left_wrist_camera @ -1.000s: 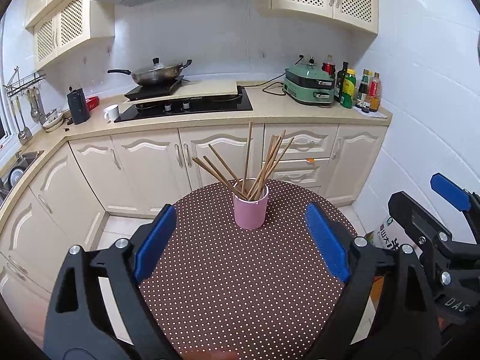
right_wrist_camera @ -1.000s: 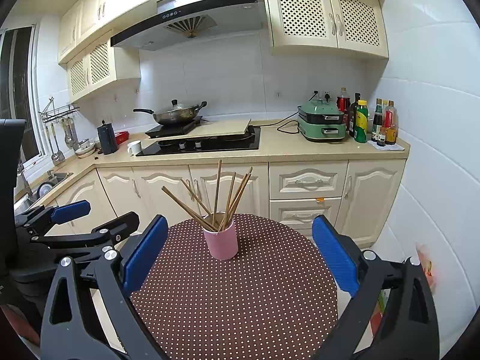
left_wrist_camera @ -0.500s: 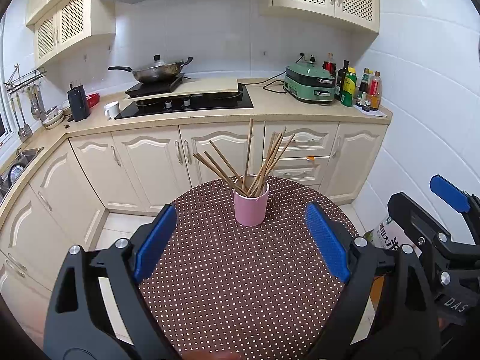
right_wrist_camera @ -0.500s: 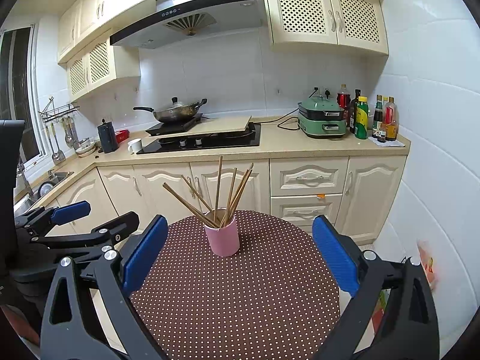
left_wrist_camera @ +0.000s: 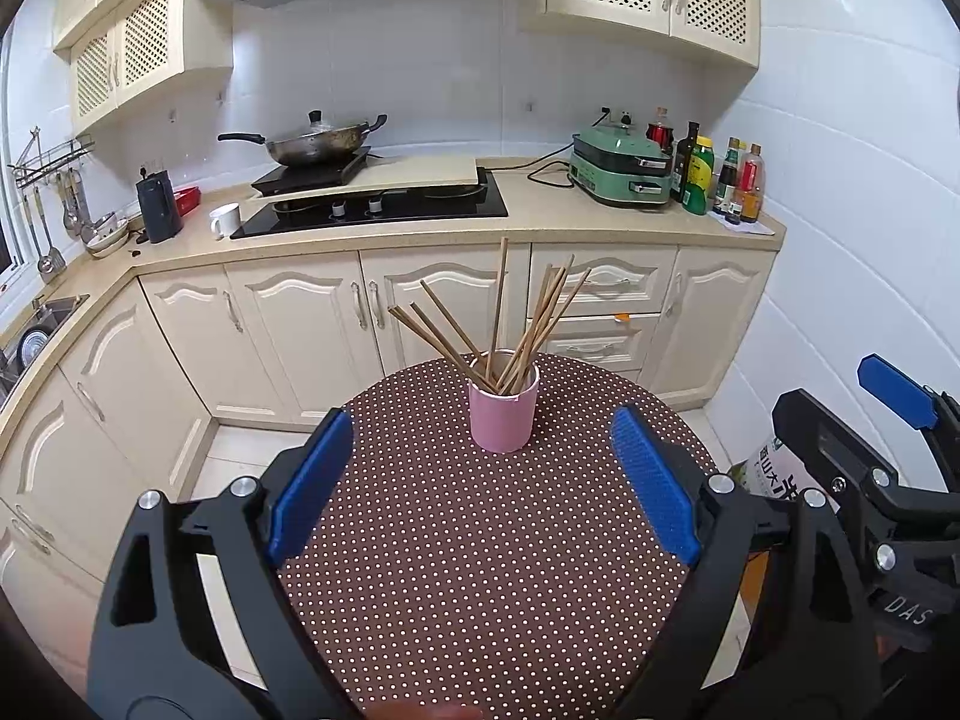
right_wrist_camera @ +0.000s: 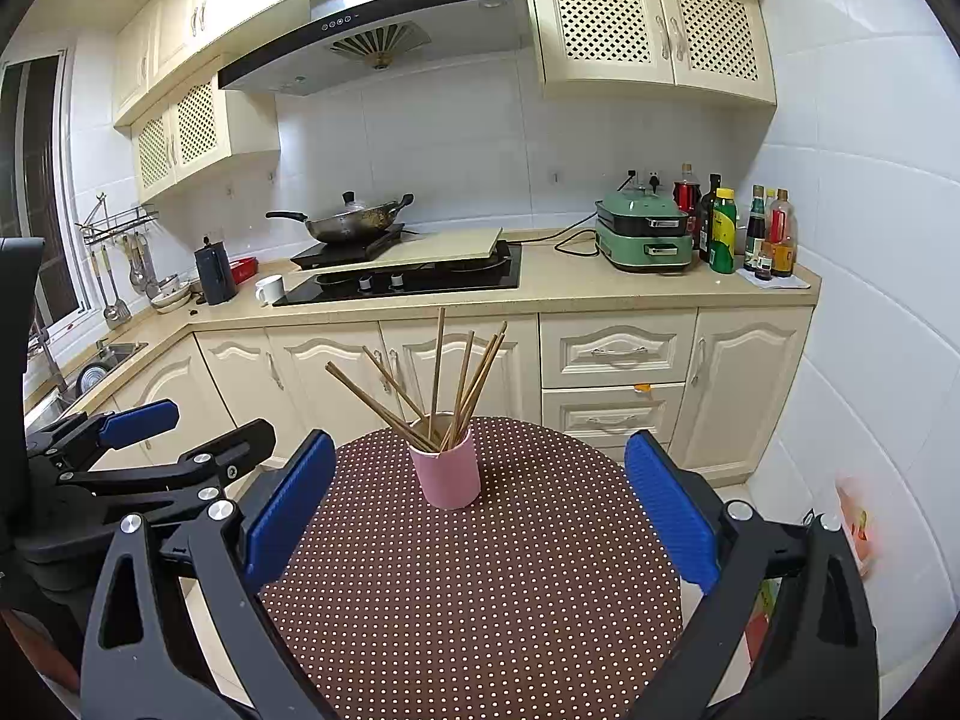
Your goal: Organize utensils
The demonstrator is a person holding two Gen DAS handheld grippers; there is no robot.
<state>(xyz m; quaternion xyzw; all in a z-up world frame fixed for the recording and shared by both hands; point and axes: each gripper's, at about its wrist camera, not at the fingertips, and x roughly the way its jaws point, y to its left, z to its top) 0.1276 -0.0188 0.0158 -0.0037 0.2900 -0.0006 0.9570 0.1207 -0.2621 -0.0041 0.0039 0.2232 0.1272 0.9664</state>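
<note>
A pink cup [left_wrist_camera: 503,415] stands upright at the far side of a round table with a brown dotted cloth [left_wrist_camera: 480,570]. Several wooden chopsticks [left_wrist_camera: 498,324] fan out of it. It also shows in the right wrist view [right_wrist_camera: 449,471] with its chopsticks [right_wrist_camera: 441,372]. My left gripper [left_wrist_camera: 483,489] is open and empty, above the table's near part, short of the cup. My right gripper [right_wrist_camera: 477,516] is open and empty, also short of the cup. Each gripper shows at the edge of the other's view.
Cream kitchen cabinets [left_wrist_camera: 312,324] stand behind the table. The counter holds a stove with a wok [left_wrist_camera: 312,144], a green appliance [left_wrist_camera: 621,174] and bottles [left_wrist_camera: 720,177]. A sink [left_wrist_camera: 30,336] is at the left. A bag [left_wrist_camera: 774,474] sits on the floor at right.
Both views have tilted up slightly, so the cup and table sit lower in frame. The grippers stay open and the cup has not moved.
</note>
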